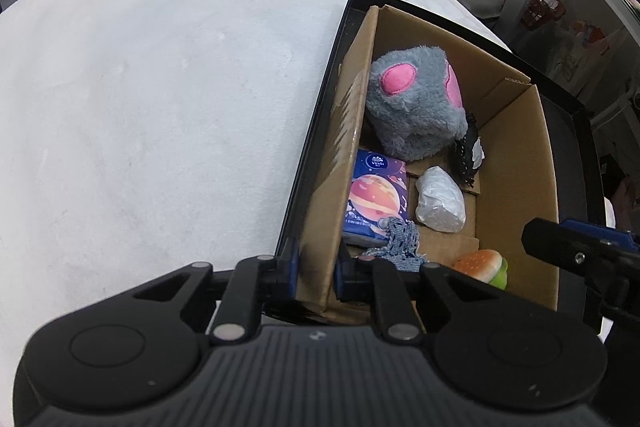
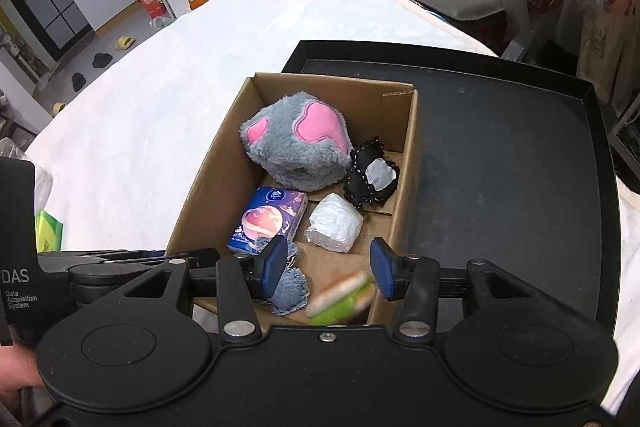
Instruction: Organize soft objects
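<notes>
An open cardboard box (image 1: 516,155) (image 2: 208,183) stands in a black tray (image 2: 500,167) on the white cover. Inside lie a grey plush with pink patches (image 1: 416,107) (image 2: 300,147), a blue tissue pack (image 1: 376,199) (image 2: 268,223), a white wrapped bundle (image 1: 440,203) (image 2: 334,223), a black pouch (image 1: 468,151) (image 2: 372,179), a denim scrap (image 1: 400,243) (image 2: 290,287) and a burger toy (image 1: 484,265) (image 2: 344,297). My left gripper (image 1: 316,271) is shut on the box's left wall near the front corner. My right gripper (image 2: 330,271) hangs open over the blurred burger, its pads clear of it.
The white bed cover (image 1: 160,107) (image 2: 140,115) spreads left of the tray. The tray's bare black floor (image 2: 500,167) lies right of the box. A green item (image 2: 48,231) sits at the left edge. Cluttered floor, shelves and a desk lie beyond the bed.
</notes>
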Tool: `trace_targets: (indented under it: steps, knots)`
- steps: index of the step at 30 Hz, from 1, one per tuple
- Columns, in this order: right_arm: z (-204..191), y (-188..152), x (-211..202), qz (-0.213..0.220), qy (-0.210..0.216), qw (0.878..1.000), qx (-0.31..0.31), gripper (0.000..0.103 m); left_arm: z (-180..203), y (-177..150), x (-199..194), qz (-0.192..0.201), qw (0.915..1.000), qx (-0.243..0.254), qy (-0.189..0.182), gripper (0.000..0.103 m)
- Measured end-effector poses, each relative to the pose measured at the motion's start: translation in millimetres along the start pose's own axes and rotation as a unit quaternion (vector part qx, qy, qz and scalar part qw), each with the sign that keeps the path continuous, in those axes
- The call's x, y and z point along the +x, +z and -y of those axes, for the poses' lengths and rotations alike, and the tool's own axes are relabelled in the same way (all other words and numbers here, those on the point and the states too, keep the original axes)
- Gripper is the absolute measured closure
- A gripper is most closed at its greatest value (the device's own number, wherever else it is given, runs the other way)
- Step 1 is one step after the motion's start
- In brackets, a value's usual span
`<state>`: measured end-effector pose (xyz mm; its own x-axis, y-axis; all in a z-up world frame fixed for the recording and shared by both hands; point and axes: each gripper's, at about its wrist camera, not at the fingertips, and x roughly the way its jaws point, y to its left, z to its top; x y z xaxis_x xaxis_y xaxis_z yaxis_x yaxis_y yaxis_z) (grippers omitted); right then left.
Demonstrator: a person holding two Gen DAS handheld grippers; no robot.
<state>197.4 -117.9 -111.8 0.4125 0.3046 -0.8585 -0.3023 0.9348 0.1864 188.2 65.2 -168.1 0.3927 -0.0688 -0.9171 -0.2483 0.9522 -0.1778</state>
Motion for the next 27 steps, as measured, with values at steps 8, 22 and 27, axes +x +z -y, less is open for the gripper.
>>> trace_targets:
  steps: [8,22,27]
  knots:
    - [4,-1,-5,0.006,0.007,1.0,0.01,0.057,4,3,-2,-0.01,0.9999,0.004,0.005,0.087]
    - [17,-5,-25,0.029,0.01,0.999,0.035,0.038,20,3,-28,-0.006,0.9994,0.027,0.021,0.067]
    - [21,-8,-36,0.04,0.009,0.998,0.044,0.026,28,3,-41,0.002,0.9989,0.036,0.028,0.048]
